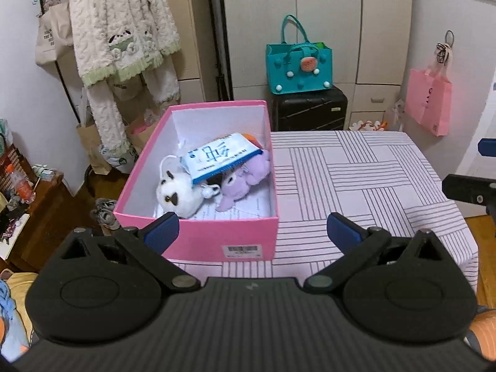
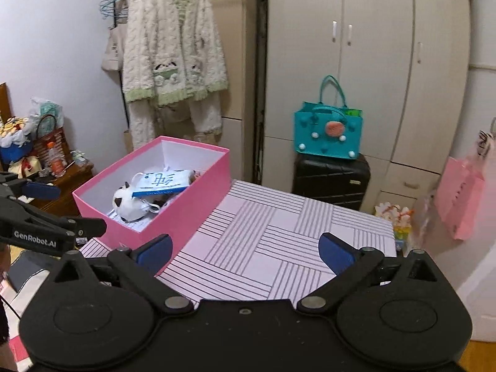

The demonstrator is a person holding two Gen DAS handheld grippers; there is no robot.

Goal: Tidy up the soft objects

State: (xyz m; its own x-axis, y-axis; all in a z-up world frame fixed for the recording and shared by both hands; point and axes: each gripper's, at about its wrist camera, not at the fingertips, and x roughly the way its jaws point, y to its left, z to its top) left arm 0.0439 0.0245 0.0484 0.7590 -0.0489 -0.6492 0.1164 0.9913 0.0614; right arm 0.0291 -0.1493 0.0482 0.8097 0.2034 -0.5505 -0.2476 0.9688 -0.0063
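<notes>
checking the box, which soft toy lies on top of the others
The white-and-blue printed pillow; it rests across the white plush and purple plush.

Your way across the striped surface [image 2: 279,248] lies bare to its far edge, pink box [image 1: 198,238] walls block the left side, box open from above

Your left view looks down close over the pink box [image 1: 198,238]; your right view sits further right. Both share it.
</notes>
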